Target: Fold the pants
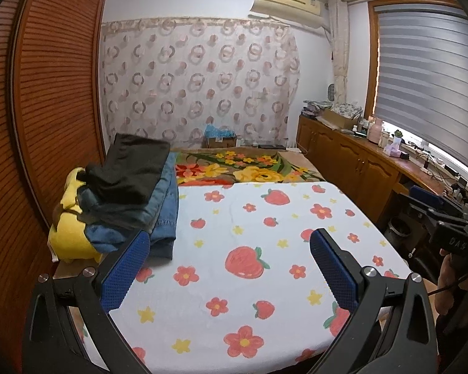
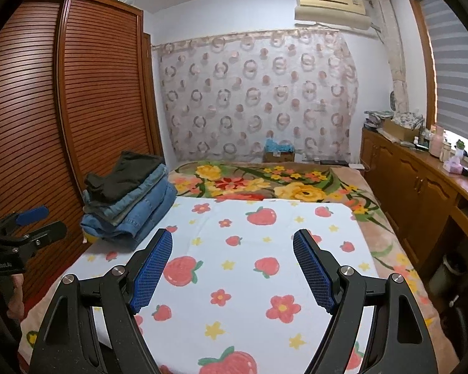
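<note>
Two black grippers with blue ribbed pads, our left gripper (image 1: 229, 249) and right gripper (image 2: 232, 249), hover empty with jaws apart over the strawberry-print white sheet (image 2: 265, 240), perhaps readied, while folded dark pants (image 1: 131, 168) top the denim stack (image 2: 134, 208) at its left edge.

1. Soft, even daylight enters through the window blind (image 1: 427, 71), to the right of both grippers.
2. A bright strip glares below the blind's lower edge.
3. Shadows on the strawberry sheet (image 2: 259, 280) are faint.
4. Fisheye curvature bends the wardrobe (image 2: 62, 109); black vignette fills the corners.
5. Focus is mostly sharp.
</note>
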Demonstrator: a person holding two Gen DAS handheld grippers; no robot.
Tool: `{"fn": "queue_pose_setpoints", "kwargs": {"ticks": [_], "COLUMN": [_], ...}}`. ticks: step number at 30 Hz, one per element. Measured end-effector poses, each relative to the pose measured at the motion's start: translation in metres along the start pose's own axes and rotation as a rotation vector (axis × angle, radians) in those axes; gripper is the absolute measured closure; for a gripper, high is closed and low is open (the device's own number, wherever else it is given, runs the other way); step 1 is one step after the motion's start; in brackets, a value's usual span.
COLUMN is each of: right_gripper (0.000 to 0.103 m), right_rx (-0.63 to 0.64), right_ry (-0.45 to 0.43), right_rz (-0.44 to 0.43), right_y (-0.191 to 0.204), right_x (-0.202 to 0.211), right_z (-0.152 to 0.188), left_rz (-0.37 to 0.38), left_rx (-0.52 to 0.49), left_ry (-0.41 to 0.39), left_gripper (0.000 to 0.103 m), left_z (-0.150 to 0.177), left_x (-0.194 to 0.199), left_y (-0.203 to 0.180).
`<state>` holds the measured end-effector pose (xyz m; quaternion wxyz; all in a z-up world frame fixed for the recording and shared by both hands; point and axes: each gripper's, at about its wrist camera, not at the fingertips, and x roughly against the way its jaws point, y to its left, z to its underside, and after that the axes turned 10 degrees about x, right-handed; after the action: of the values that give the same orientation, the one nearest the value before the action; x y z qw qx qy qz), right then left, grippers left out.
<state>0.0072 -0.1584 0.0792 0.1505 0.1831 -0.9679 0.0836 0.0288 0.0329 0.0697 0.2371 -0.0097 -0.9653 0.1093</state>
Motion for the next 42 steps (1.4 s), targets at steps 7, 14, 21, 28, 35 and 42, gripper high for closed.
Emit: {"fn": "queue_pose_setpoints", "kwargs": {"ticks": [7,14,21,28,35,42], "right_gripper": [0.021,0.021,0.021,0.021,0.021,0.021], "right_rx": [-0.005,-0.009,-0.004,-0.006,-0.005,-0.005], "right_ry": [-0.039,-0.071,-0.069,-0.068,-0.066,-0.067], "right_rz": [0.020,0.034,0.037,0.036,0.038,0.038], "right_y": [0.002,0.002,0.003,0.002,-0.001,-0.003], "right_x": [0.015,0.024,0.020,0.020,0.020,0.020], "right_z": [-0.001,0.008,0.015,0.014,0.013,0.013], "left_rz": [0.003,-0.004,-0.005,-0.006,-0.009,-0.007], "left_rx": [-0.014,-0.021,-0.021,-0.021,-0.019,-0.018], "left_ry": [-0.055,-0.073,-0.073,-0.072,-0.072,-0.071], "left_gripper": [0.000,0.000,0.000,0.000,0.000,0.000], "left_z": [-0.009,-0.009,-0.008,-0.008,-0.008,-0.009], "left_x": [0.019,0.025,0.027,0.026,0.030,0.030], "left_y": [-0.009,-0.011,-0.011,-0.011,-0.009,-0.009]}}
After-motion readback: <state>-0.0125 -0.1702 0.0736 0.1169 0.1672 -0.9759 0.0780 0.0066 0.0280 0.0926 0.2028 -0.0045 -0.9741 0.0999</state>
